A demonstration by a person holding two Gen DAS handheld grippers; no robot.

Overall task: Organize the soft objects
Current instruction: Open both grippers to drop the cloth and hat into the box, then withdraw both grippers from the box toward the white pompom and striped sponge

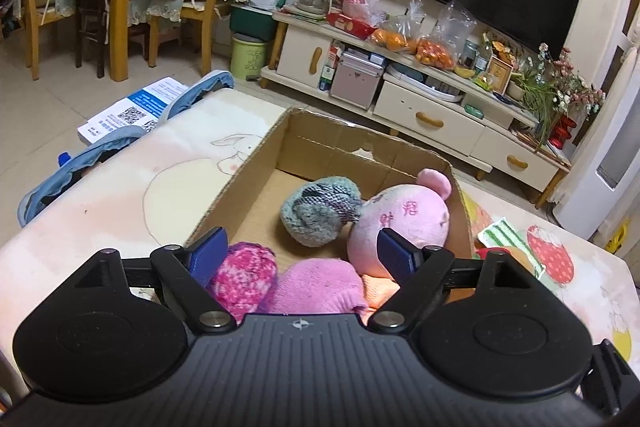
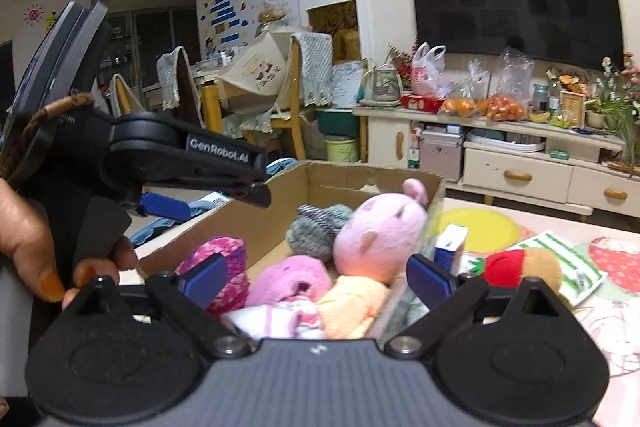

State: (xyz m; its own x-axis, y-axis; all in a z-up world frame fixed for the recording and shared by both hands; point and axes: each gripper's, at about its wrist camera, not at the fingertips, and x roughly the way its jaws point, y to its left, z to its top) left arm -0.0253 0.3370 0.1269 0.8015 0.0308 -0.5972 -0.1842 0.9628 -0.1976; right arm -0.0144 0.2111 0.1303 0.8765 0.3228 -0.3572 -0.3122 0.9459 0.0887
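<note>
Colours of items in brown cardboard box (image 1: 256, 163)
Pink plush pig (image 1: 400, 223), grey knit (image 1: 320, 211), magenta-speckled knit (image 1: 244, 275), orange cloth (image 2: 352, 303) are shown.

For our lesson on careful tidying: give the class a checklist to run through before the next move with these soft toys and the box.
1. Left gripper empty, fingers apart: ok.
2. Right gripper empty, fingers apart: ok.
3. Cardboard box has free floor at its far left: ok.
4. Pink pig plush, grey sock ball and pink socks sit inside the box: ok.
5. Red and brown plush lies on the table, outside the box: not ok.
6. Clear path for the right gripper to that plush: cannot tell.
</note>
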